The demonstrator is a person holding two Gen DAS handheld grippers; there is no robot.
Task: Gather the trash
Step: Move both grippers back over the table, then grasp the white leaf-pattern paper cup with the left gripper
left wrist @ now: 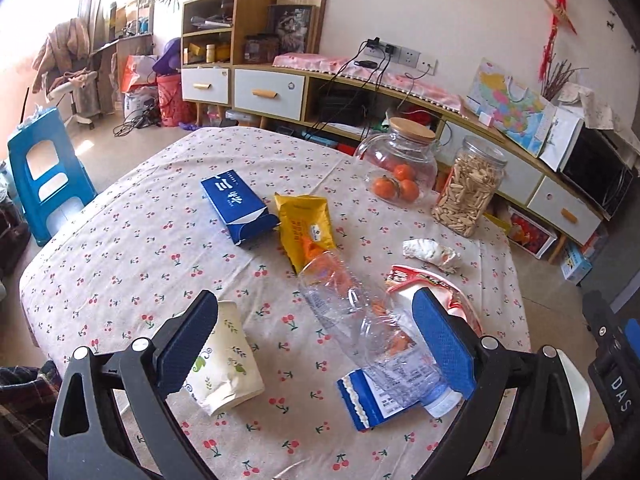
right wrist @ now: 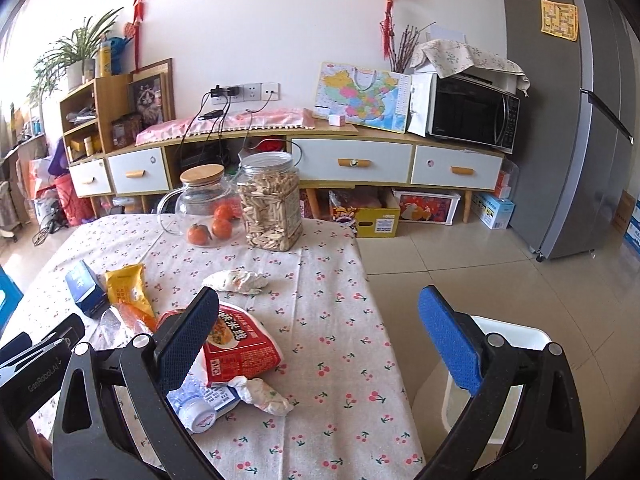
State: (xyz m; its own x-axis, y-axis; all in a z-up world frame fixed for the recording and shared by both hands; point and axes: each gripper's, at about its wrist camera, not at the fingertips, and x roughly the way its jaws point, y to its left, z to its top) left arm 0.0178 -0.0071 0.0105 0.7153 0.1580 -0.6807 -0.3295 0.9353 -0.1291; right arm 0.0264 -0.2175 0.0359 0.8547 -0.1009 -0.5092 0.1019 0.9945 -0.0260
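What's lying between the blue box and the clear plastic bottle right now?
In the left wrist view, a yellow snack wrapper lies between the blue box and the clear plastic bottle, its near end under the bottle's base.

**Two wrist views over one desk**

The left wrist camera looks down along its tool [left wrist: 316,344] from close above the desk's [left wrist: 120,248] near edge, facing 12 o'clock. The right one sits near the desk's 3 o'clock edge, seemingly a bit higher. Both share the plastic bottle [left wrist: 360,320], red packet [right wrist: 240,344], jars and cabinet.
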